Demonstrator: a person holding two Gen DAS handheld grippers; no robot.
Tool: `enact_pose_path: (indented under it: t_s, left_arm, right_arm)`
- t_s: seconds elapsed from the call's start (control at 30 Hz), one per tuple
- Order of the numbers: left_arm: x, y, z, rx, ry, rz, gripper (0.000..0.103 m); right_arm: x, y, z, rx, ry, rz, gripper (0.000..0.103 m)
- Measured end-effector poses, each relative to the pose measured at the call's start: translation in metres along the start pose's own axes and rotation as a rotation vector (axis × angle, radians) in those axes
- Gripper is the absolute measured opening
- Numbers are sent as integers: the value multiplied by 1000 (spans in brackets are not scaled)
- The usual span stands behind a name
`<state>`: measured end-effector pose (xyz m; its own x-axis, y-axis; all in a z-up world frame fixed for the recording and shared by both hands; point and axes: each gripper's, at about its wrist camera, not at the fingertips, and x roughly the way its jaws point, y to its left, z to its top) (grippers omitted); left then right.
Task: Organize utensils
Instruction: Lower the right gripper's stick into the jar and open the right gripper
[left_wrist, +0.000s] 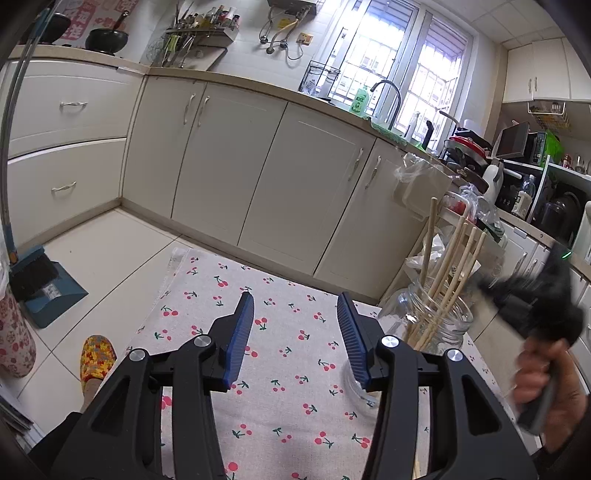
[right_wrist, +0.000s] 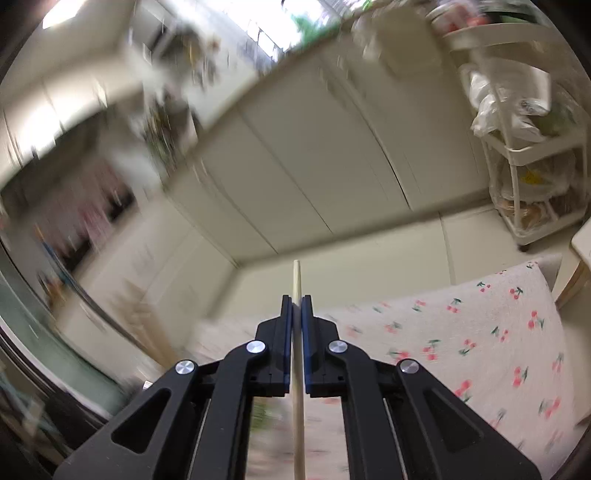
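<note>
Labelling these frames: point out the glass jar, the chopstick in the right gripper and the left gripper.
glass jar (left_wrist: 441, 317), left wrist view, front wall.
chopstick (right_wrist: 296, 280), right wrist view, shaft above the jaws.
left gripper (left_wrist: 295, 306), left wrist view, midway between fingertips.

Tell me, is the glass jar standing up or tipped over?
Standing up. The glass jar sits on the cherry tablecloth with its mouth upward, and chopsticks poke out the top.

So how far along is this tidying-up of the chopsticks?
Partly done: several chopsticks already stand in the glass jar on the cherry-print tablecloth. In hand: the right gripper is clamped on one more chopstick, not yet in the jar. The left gripper is open and holds nothing. Whether more utensils wait elsewhere isn't visible.
</note>
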<state>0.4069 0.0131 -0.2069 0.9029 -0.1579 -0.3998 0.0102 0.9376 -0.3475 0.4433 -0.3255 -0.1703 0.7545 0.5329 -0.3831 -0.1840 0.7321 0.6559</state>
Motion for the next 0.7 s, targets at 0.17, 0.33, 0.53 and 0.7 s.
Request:
enact_pose_path:
  t_s: [0.17,0.33,0.53,0.7]
  left_arm:
    - [-2,4,-2,-37,4,1,45]
    - [1,8,0,-61,17,-13,45]
    - [7,12,-2,-80,39,-43,45]
    - [9,12,-3,-90,46,-50,45]
  right_arm:
    - [-20,69,15,-4,-254,96,6]
    - [-3,88,15,58,-381,124,6]
    - [15,90,-2,16,-441,43,6]
    - [23,100,-13,-107,-459,-21,6]
